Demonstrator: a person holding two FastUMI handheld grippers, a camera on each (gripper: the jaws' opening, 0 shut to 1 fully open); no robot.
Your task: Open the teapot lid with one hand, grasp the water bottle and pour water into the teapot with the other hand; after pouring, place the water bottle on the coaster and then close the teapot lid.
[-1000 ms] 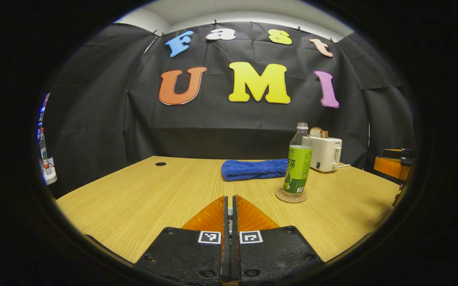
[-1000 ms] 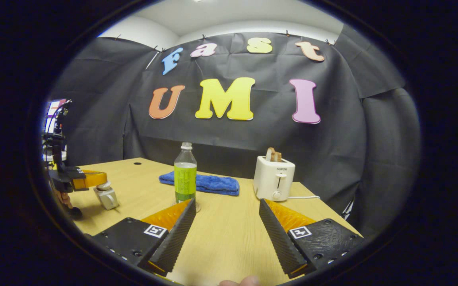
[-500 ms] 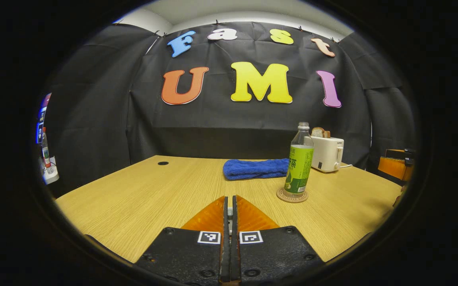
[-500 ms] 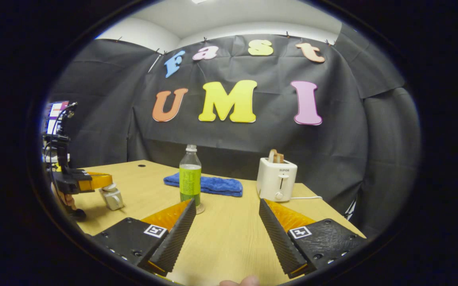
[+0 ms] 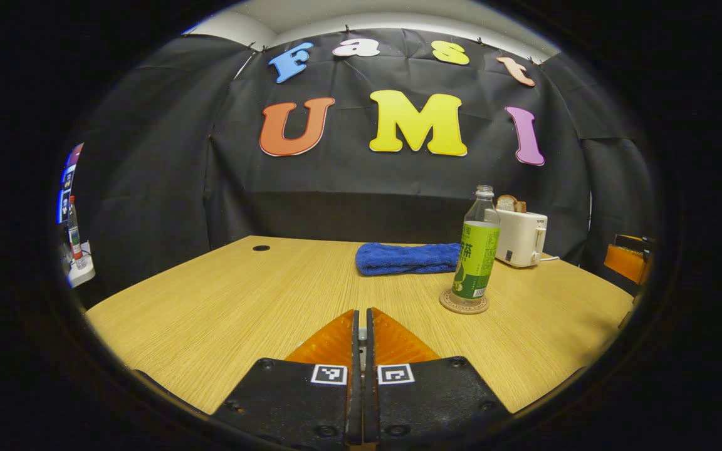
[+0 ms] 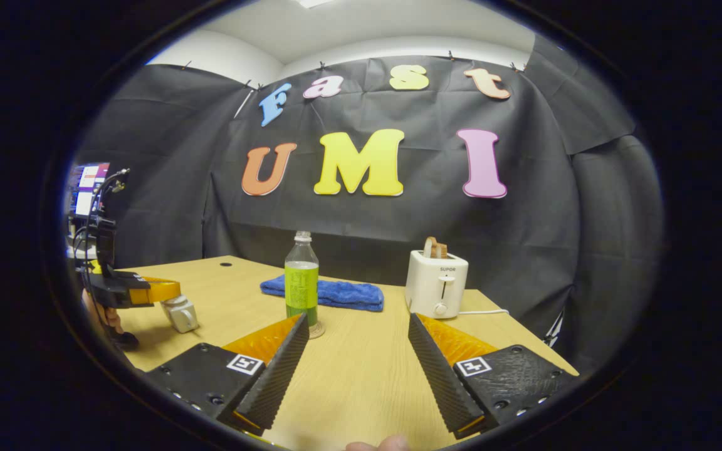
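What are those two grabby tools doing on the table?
A person holds a tool in each hand. The left tool is shut on a small pale thing, maybe the teapot's lid, held just above the table. The right tool is open and holds nothing. The water bottle stands upright on the coaster, with nothing gripping it. A blue towel and a toaster sit behind.

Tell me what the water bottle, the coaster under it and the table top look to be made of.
Water bottle: clear, glossy plastic by the look, see-through at the neck, with a printed green label wrapped round the body.
Coaster: a matte, tan disc with a darker rim, perhaps cork or wood; the view leaves it open.
Table top: pale wood grain with a smooth finish, likely laminate or veneer.
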